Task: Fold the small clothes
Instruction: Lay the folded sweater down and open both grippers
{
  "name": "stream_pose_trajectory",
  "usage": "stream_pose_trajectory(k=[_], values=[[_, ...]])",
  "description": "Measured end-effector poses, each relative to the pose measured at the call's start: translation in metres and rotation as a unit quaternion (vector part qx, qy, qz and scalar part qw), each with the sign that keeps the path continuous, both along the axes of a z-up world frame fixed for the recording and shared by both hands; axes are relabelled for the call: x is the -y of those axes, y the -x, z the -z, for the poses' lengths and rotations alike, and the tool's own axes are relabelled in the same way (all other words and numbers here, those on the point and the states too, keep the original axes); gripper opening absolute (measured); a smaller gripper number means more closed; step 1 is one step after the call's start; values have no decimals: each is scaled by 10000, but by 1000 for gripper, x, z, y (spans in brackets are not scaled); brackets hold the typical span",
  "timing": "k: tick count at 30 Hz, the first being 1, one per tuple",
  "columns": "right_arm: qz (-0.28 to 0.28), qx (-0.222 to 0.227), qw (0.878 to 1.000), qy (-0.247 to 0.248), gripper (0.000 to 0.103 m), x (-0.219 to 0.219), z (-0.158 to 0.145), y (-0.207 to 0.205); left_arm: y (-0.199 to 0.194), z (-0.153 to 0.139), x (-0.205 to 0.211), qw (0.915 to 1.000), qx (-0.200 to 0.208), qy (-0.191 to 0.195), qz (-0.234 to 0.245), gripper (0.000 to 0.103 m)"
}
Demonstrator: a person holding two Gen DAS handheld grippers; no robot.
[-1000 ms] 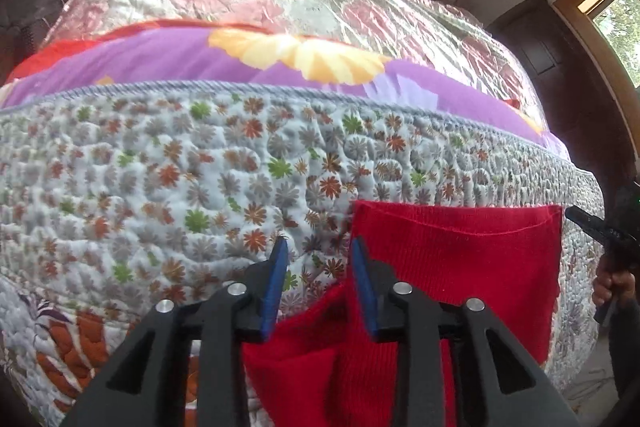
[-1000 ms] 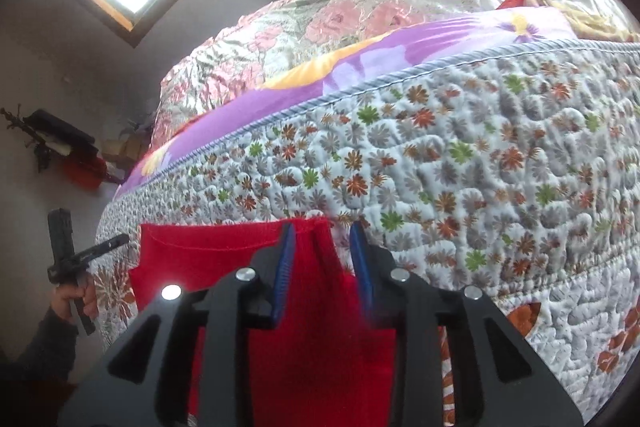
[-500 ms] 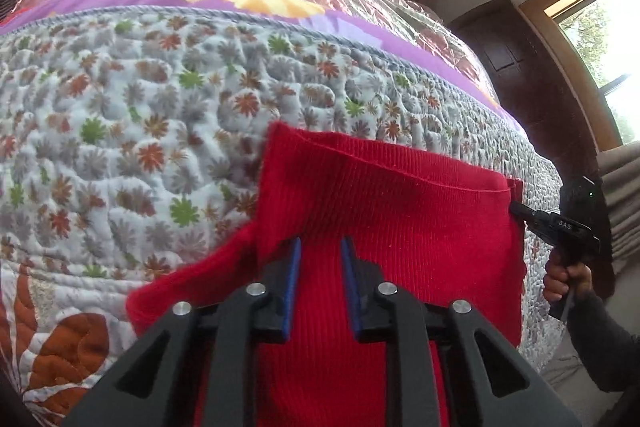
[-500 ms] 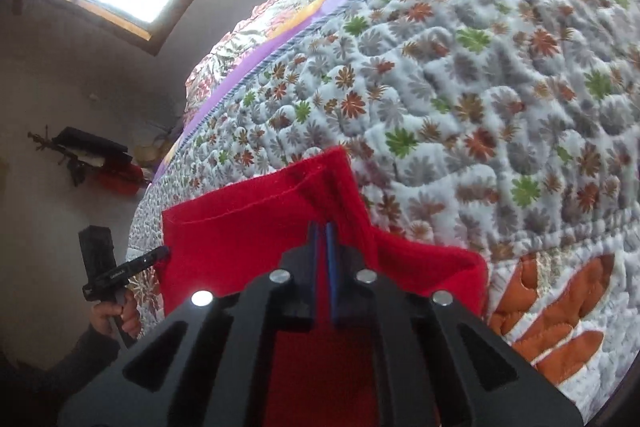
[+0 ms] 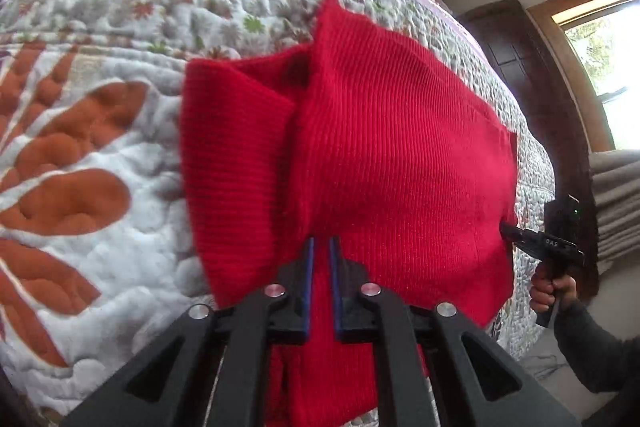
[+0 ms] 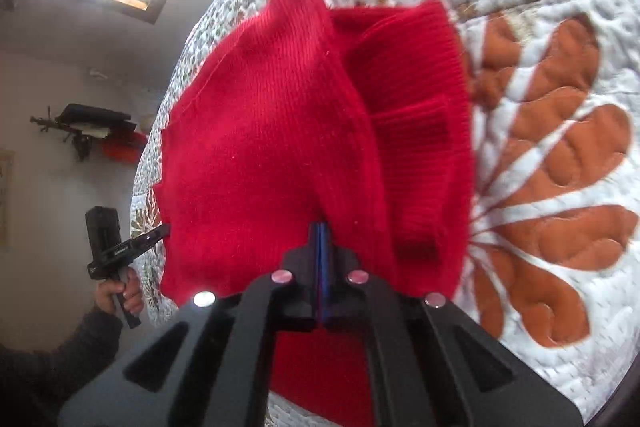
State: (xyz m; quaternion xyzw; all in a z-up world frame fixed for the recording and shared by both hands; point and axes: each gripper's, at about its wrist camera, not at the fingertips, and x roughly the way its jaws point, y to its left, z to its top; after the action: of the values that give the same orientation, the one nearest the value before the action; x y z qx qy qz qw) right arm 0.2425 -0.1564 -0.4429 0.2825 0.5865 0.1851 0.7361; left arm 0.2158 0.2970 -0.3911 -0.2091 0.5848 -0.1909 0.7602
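A: Start close. What do the jaws have now?

B: The right gripper has its jaws pressed together on a fold of the red knit. It clamped half a second back, having stood apart a second ago. The left gripper has narrowed too: its jaws, wide apart a second ago, now sit a thin gap apart with knit between them. Pinching, I judge, though not as tightly.

A: And the knit itself?

B: It lay flat on the quilt a second ago, its far hem straight across. Now the body is lifted and bulging toward the cameras, peaking at twelve o'clock in both wrist views. A sleeve lies doubled at nine o'clock from the left gripper; its partner lies at two o'clock from the right one.

A: Meaning for the fold?

B: Both near corners are taken, so the near edge is likely being carried over toward the far hem.

A: Farther out?

B: At three o'clock in the left view, the person's right hand grips its handle. Beyond, the quilt runs on up the bed.
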Motion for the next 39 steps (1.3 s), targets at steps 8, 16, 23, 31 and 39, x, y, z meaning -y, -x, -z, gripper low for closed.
stream_pose_trajectory(k=[8, 16, 23, 31, 39], values=[[-497, -173, 9984, -214, 9, -32, -3, 32, 54, -11, 33, 9970, -134, 223, 730, 10], [-126, -395, 9991, -112, 5, -3, 16, 19, 72, 14, 31, 9979, -387, -127, 506, 4], [-330, -304, 9987, -261, 8, -24, 9, 34, 92, 4, 63, 9973, -76, 329, 653, 12], [36, -210, 9987, 460, 7, -16, -5, 37, 94, 27, 46, 9984, -373, 365, 202, 8], [-1071, 679, 9915, 303, 9, -167, -32, 42, 85, 4, 39, 9959, -174, 883, 80, 32]])
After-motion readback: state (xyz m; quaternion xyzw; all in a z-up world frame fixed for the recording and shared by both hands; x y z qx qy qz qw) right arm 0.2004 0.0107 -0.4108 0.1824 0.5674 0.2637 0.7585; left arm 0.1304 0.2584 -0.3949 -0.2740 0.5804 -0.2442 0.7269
